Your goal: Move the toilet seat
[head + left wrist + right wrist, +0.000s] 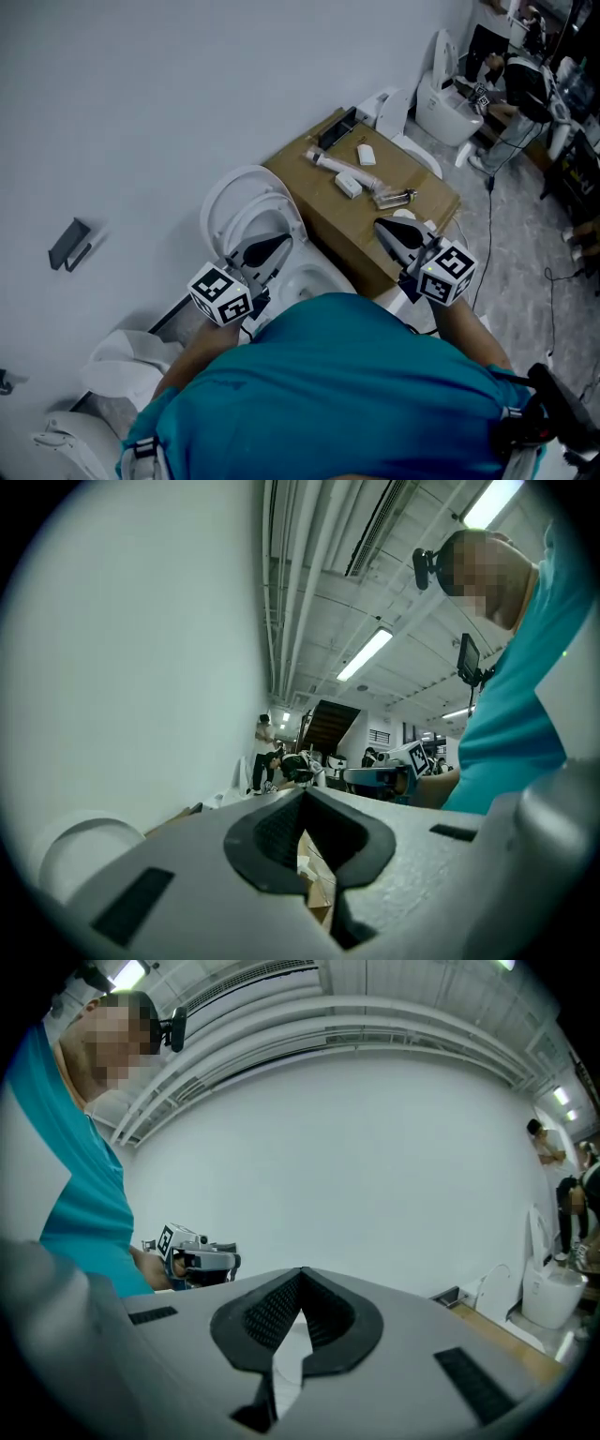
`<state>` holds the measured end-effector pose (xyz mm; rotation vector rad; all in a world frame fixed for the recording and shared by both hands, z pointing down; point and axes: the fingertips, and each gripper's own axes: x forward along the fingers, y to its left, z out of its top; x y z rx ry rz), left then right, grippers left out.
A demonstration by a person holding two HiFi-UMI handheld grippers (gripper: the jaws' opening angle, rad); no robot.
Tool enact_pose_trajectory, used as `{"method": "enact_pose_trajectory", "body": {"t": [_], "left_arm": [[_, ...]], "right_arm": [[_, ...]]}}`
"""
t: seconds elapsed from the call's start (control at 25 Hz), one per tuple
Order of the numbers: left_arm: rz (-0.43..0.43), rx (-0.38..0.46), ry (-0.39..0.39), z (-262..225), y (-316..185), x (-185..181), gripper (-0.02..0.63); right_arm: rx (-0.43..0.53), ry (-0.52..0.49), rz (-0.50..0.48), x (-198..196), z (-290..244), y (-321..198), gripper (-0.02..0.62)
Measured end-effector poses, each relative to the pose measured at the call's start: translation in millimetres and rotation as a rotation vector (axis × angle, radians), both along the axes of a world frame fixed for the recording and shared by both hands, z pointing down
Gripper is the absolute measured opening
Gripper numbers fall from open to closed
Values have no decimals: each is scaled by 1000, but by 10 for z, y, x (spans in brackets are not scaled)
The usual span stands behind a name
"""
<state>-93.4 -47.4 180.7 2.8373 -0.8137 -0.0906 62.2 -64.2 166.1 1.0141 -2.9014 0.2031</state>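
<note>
The white toilet seat (265, 218) stands raised against its lid (225, 192) by the wall, above the open bowl (314, 278). My left gripper (279, 243) hovers just in front of the raised seat, jaws shut with nothing between them; in the left gripper view its tips (305, 794) meet. My right gripper (382, 227) hangs over the edge of a cardboard box, right of the bowl, also shut and empty, its tips (302, 1274) together in the right gripper view. Each gripper sees the other: the right gripper (412, 761) and the left gripper (192, 1255).
A cardboard box (309, 202) beside the toilet carries a tube, small white parts and a metal piece. More toilets stand at the back right (450, 94) and lower left (122, 361). A dark bracket (70, 244) hangs on the wall. Cables cross the floor at right.
</note>
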Motion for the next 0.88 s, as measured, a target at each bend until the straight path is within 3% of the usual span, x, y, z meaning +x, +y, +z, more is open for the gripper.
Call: {"method": "enact_pose_trajectory", "body": {"t": [0.88], "left_arm": [[-15, -12, -15, 44, -9, -94, 6]], "right_arm": [[-44, 47, -79, -293, 221, -52, -3]]}}
